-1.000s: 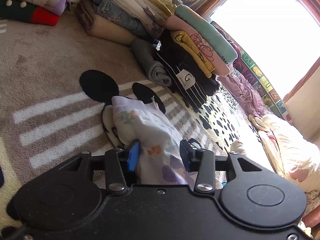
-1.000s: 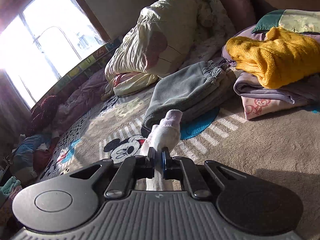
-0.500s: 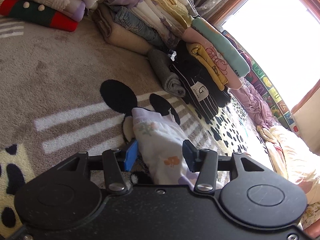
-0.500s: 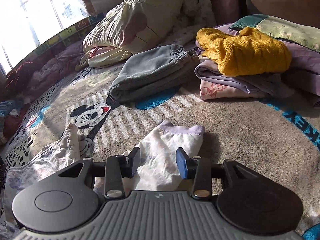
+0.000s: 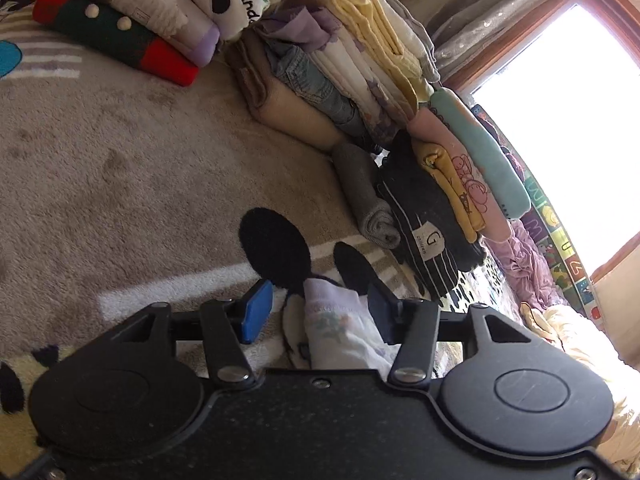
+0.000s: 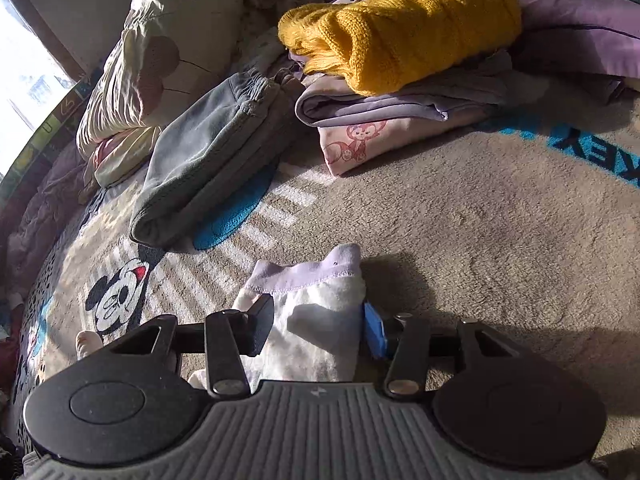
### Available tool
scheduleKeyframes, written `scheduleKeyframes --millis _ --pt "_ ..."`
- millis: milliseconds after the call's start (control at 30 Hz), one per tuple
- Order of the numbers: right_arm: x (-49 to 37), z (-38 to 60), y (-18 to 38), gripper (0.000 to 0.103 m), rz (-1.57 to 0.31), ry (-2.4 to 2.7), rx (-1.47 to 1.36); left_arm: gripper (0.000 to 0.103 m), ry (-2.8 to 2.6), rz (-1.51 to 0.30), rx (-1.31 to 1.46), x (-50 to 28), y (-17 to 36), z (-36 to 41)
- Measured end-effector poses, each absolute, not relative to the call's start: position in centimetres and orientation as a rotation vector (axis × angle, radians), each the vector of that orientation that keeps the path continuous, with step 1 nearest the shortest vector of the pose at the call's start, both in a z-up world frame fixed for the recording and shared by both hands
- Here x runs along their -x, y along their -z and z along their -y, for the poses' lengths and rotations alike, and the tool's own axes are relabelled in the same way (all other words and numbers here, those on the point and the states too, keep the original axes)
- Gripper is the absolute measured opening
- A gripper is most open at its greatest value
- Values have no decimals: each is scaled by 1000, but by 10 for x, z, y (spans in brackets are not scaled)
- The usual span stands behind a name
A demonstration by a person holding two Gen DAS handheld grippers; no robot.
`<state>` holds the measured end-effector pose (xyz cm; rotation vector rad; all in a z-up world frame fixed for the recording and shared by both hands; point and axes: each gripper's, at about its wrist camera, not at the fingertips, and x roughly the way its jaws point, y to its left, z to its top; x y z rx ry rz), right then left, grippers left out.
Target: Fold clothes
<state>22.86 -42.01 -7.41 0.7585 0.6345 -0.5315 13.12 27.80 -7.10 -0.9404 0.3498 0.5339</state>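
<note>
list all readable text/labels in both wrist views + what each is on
"panda", last letter cut off by a fold: cream folded top in the back pile.
"G" with a small word under it, too small to read: white patch on the dark striped garment.
"KEY", seen upside down, partly cropped: blue lettering on the rug.
Single letters on the colourful alphabet mat by the window: too distorted to read reliably.

The white printed garment [image 5: 340, 332] runs under the left gripper's black body [image 5: 320, 420], its near part hidden. Beside the yellow knit sweater [image 6: 400, 28], the carpet's blue lettering [image 6: 592, 152] is cut off by the picture's edge.
</note>
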Motion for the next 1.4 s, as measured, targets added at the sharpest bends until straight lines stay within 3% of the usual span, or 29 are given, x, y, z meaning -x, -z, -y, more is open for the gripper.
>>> scheduleKeyframes --millis 133,167,200,233,267,400,500,567,667,700,733,833,1033,1400 --pt "-233 417 81 52 -627 515 -736 55 -501 -392 862 -146 74 -272" --pt "-235 417 81 49 -630 491 -725 48 -474 -400 828 -151 74 -268" --pt "-237 416 81 44 -633 466 -717 15 -445 -413 808 -156 75 -266" --pt "-239 415 82 27 -638 439 -720 9 -415 -425 800 -161 78 -264" --pt "-241 415 82 16 -642 414 -723 8 -401 -417 783 -163 79 -262" --pt "-223 413 59 14 -535 398 -730 7 -437 -273 713 -145 50 -266" --pt "-201 414 34 13 -455 431 -699 7 -486 -300 729 -142 50 -277" --pt "-206 417 36 14 -526 448 -646 10 -528 -416 725 -152 65 -278" --pt "-221 424 56 21 -717 504 -601 31 -562 -446 702 -151 65 -276" --pt "-217 423 54 24 -707 520 -587 46 -586 -410 678 -146 58 -274" --pt "-212 423 52 28 -697 535 -572 48 -611 -373 654 -141 50 -273" --pt "-199 419 41 34 -649 563 -520 48 -570 -301 652 -130 36 -268" --pt "-198 388 6 35 -524 404 -463 48 -319 -318 590 -148 22 -229" --pt "-299 306 11 37 -698 -19 -462 59 -37 -485 476 -238 8 -127"
